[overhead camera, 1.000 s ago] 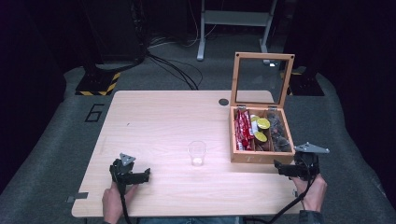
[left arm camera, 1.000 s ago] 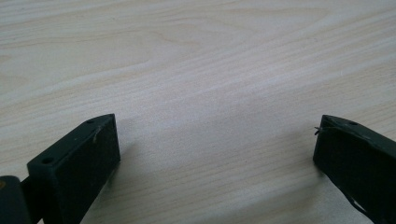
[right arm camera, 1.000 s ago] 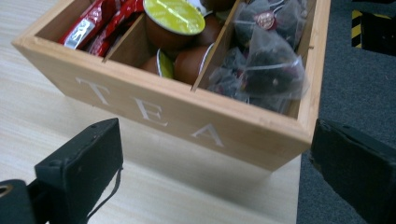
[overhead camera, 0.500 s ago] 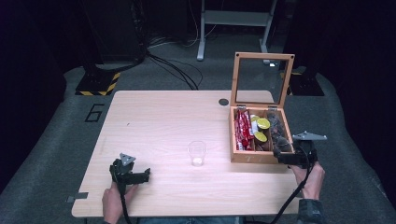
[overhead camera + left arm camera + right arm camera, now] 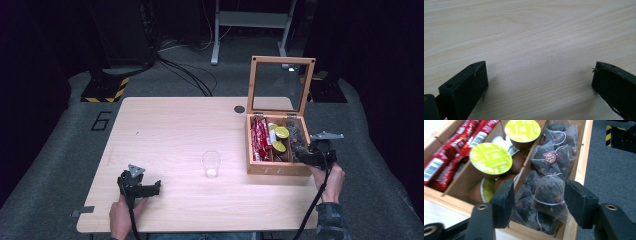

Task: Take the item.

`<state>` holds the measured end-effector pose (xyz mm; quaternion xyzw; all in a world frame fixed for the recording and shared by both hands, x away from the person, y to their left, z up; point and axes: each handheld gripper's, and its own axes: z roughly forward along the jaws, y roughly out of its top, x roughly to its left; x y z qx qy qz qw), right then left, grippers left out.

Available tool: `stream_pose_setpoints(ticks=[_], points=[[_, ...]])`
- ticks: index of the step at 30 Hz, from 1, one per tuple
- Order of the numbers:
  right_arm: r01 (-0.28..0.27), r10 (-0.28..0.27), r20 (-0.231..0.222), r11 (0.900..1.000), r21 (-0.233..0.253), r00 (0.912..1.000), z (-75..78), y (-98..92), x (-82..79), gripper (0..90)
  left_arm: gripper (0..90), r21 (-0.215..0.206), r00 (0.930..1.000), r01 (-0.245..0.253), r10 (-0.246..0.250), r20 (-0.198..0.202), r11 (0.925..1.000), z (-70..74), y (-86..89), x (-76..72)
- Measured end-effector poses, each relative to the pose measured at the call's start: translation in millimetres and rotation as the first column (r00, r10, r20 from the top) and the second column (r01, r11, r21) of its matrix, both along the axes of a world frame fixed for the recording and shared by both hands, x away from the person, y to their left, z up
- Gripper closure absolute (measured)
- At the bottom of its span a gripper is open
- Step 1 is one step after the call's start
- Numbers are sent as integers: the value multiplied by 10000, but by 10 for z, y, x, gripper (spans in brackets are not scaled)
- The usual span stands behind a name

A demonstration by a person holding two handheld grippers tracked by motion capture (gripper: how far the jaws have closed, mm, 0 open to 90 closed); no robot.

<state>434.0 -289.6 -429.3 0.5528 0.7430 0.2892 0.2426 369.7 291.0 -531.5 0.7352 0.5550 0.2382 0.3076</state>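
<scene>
Tea bags [image 5: 551,192], dark pyramid sachets with strings, fill the right-hand compartment of a wooden box [image 5: 274,169] that stands at the worktop's right edge, its glass-paned lid [image 5: 280,85] raised upright. The middle compartment holds brown capsules with yellow-green foil tops [image 5: 491,158], and the left compartment holds red sachet sticks [image 5: 447,157].

The right gripper [image 5: 537,201] hangs over the near end of the tea-bag compartment, at the box's near right corner. Its jaws are spread wide, one on each side of a sachet that lies uppermost among the others; neither jaw is seen pressing it. In the high view the right gripper [image 5: 314,156] sits at that same corner, with the person's right hand [image 5: 327,176] behind it and a cable trailing toward the worktop's near edge.

A clear plastic cup [image 5: 211,164] stands upright near the middle of the worktop [image 5: 170,125], well apart from the box. A small dark round spot [image 5: 239,109] lies close to the far edge, just left of the box.

The left gripper [image 5: 150,188] rests low near the near left corner, held by the left hand [image 5: 121,215]. In the left gripper view its jaws stand far apart over bare pale wood, gripping nothing.
</scene>
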Motion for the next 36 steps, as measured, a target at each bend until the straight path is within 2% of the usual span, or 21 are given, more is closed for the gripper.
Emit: stream_pose_setpoints(ticks=[6, 11, 12, 13, 15, 17, 21, 27, 33, 36], points=[[122, -128, -193, 9994, -338, 9997, -47, 24, 77, 522, 3, 0, 10000, 2, -2, -3, 10000, 0, 0, 0], [130, -153, -374, 9980, -620, 9992, -97, 48, 111, 646, 3, 24, 10000, 8, -8, -2, 10000, 1, 1, 0], [130, -153, -374, 9980, -620, 9992, -97, 48, 111, 646, 3, 24, 10000, 8, -8, -2, 10000, 1, 1, 0], [167, -192, -307, 9966, -801, 9993, -110, 50, 109, 707, 3, -5, 10000, -5, 5, 5, 10000, 0, -1, 0], [144, -167, -279, 9965, -826, 9995, -113, 48, 105, 728, 3, 2, 10000, 0, 0, 0, 10000, 0, 0, 0], [112, -132, -249, 9969, -775, 9996, -128, 53, 90, 801, 3, 7, 10000, -3, 3, 0, 10000, 0, 0, 0], [72, -66, 80, 9966, -816, 9999, -113, 67, 69, 869, 3, -105, 10000, -72, 72, -5, 9999, -3, -8, -3], [74, -47, 345, 9968, -802, 9994, -49, 88, 40, 890, 3, -100, 10000, -69, 69, -4, 9999, -3, -8, -2], [1, 66, 616, 9942, -1078, 9981, 37, 148, 11, 895, 4, -96, 10000, -77, 77, 0, 9999, -3, -7, -3], [24, 49, 682, 9943, -1063, 9977, 72, 172, 1, 896, 3, -98, 10000, -80, 80, 0, 9999, -3, -7, -3]])
